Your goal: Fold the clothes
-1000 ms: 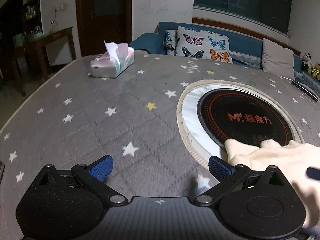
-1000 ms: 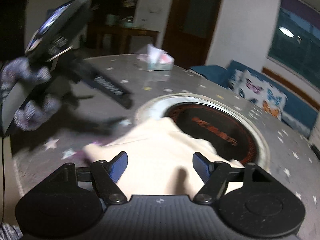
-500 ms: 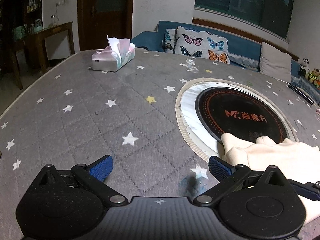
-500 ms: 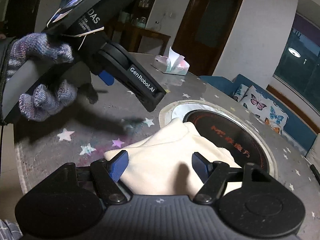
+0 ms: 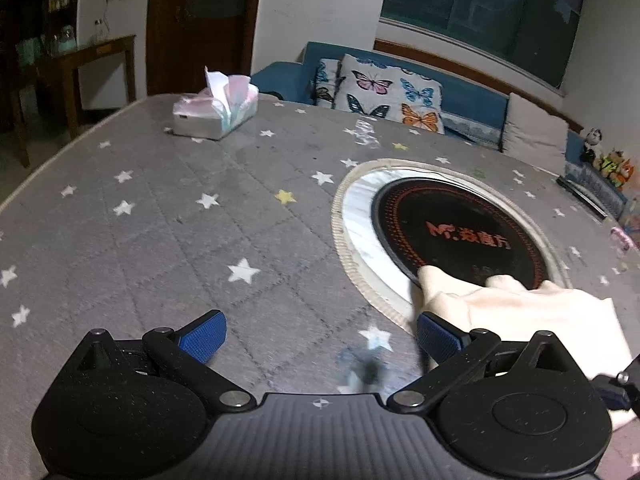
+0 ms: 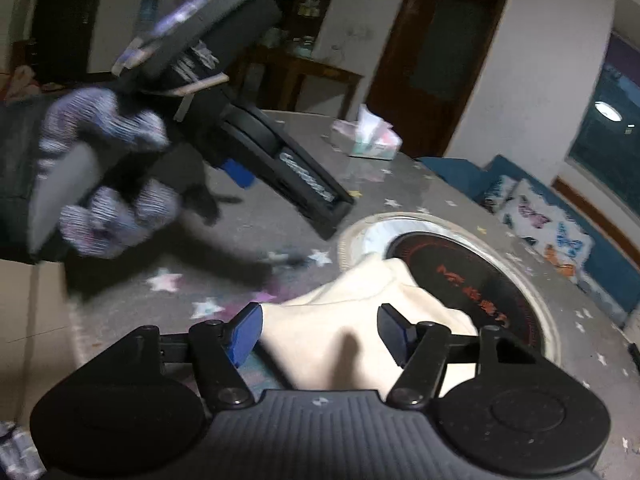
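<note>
A cream garment (image 5: 520, 312) lies folded on the grey star-patterned tablecloth (image 5: 160, 232), one corner over the black round hotplate (image 5: 460, 232). My left gripper (image 5: 318, 338) is open and empty above the cloth, just left of the garment. My right gripper (image 6: 320, 334) is open, its fingers spread over the garment (image 6: 360, 320) without holding it. The left gripper's body (image 6: 280, 168), held in a gloved hand (image 6: 108, 192), shows raised in the right wrist view.
A tissue box (image 5: 216, 112) stands at the table's far left. A blue sofa with butterfly cushions (image 5: 380, 92) runs behind the table. A wooden side table (image 5: 80, 68) and a door stand at the back left.
The left gripper has lifted and drawn back from the garment. The right gripper's fingers have narrowed a little over the garment.
</note>
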A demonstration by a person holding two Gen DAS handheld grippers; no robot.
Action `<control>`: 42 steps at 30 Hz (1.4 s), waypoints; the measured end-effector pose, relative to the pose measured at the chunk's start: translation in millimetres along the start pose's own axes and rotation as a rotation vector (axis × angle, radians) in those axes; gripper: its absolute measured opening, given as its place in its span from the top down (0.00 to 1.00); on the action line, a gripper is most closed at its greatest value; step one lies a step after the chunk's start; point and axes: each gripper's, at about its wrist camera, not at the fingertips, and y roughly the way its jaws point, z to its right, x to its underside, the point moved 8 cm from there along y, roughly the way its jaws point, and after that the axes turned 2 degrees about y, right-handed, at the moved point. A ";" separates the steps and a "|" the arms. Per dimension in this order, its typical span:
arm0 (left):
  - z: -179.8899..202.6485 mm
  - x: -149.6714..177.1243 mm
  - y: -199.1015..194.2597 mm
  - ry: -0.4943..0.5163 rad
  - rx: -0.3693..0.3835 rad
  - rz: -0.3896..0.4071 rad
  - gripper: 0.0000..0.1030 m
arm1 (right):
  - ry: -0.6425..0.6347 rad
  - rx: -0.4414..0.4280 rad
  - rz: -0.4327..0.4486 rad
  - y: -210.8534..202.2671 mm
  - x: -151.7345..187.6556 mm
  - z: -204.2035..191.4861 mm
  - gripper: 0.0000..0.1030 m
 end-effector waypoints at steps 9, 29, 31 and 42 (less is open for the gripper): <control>15.8 10.5 0.5 -0.073 0.136 -0.062 0.04 | -0.108 -0.005 -0.042 15.4 12.7 -23.6 0.62; 67.4 23.7 22.5 -0.320 0.451 -0.261 0.78 | 0.154 -0.041 0.090 -39.3 2.6 23.7 0.93; 68.9 24.4 23.2 -0.308 0.441 -0.253 0.80 | 0.165 -0.051 0.091 -41.6 5.5 24.8 0.92; 71.4 23.2 20.2 -0.278 0.404 -0.229 0.81 | 0.464 0.146 0.039 -88.8 75.8 116.5 0.89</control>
